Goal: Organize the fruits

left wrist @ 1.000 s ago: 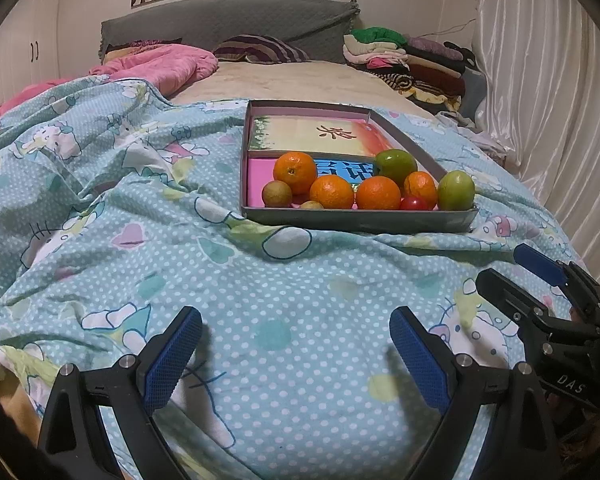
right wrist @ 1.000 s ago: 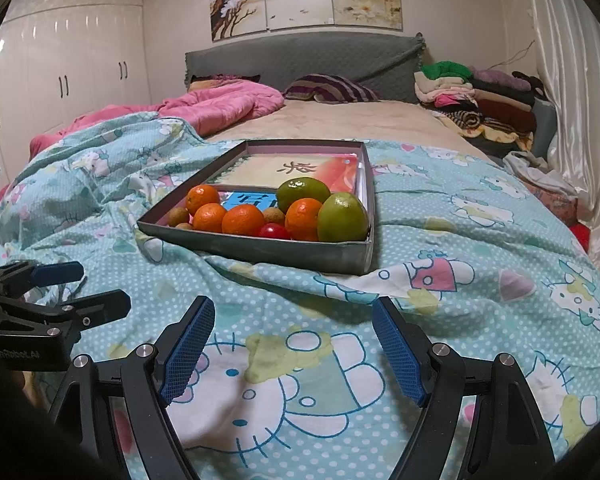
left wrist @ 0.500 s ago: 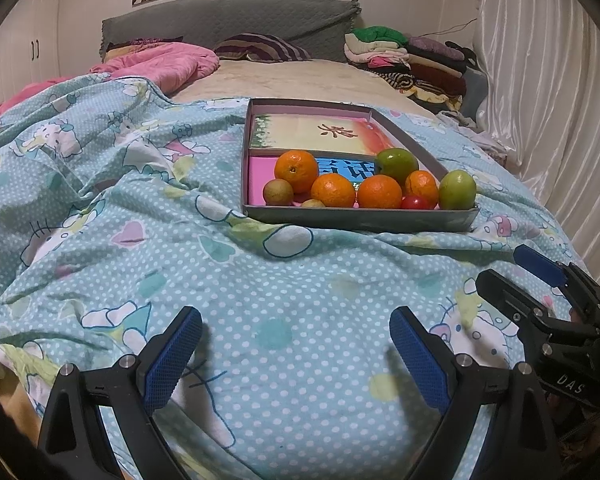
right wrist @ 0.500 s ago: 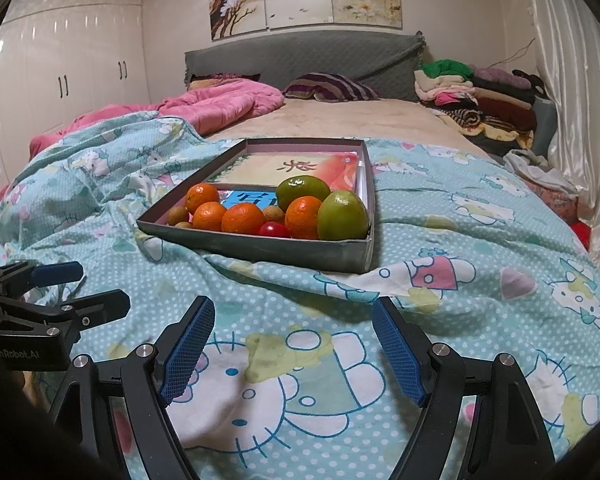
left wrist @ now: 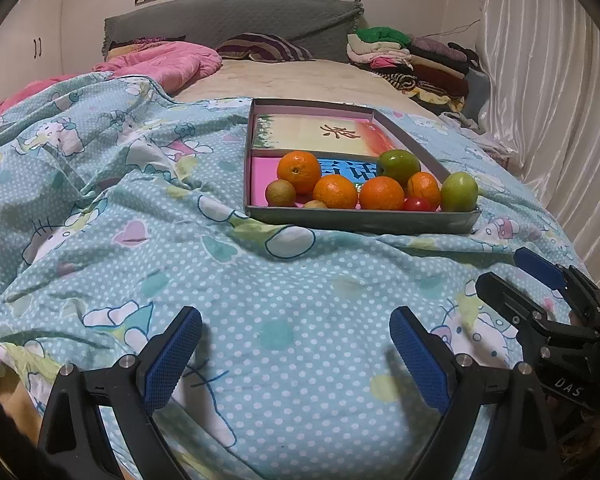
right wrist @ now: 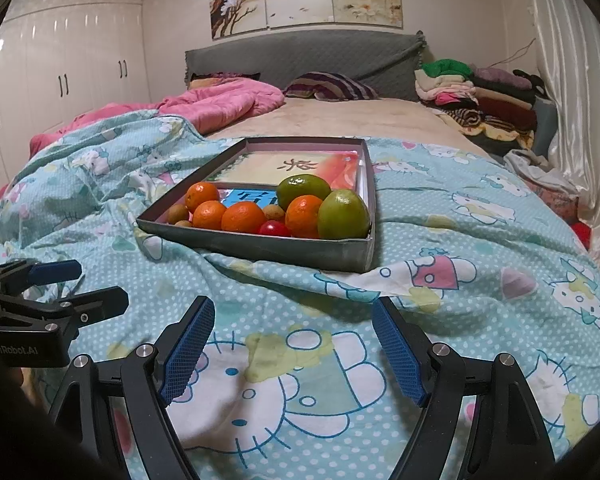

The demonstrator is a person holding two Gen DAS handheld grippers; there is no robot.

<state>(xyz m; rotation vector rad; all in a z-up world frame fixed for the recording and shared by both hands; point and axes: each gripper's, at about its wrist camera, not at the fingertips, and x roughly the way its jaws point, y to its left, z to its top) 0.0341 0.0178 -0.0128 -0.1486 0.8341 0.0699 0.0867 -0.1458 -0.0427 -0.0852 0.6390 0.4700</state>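
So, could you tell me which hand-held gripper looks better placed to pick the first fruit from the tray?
Probably the right hand-held gripper: open and empty, it faces the tray's near corner, with the green fruit close ahead. The left hand-held gripper, also open, sees the tray farther off.

1. Left tongs (left wrist: 296, 354): spread wide, nothing between the blue pads, pointing toward 12 o'clock.
2. Right tongs (right wrist: 294, 344): same deal, wide apart and empty, sitting at 3 o'clock of the left ones, level.
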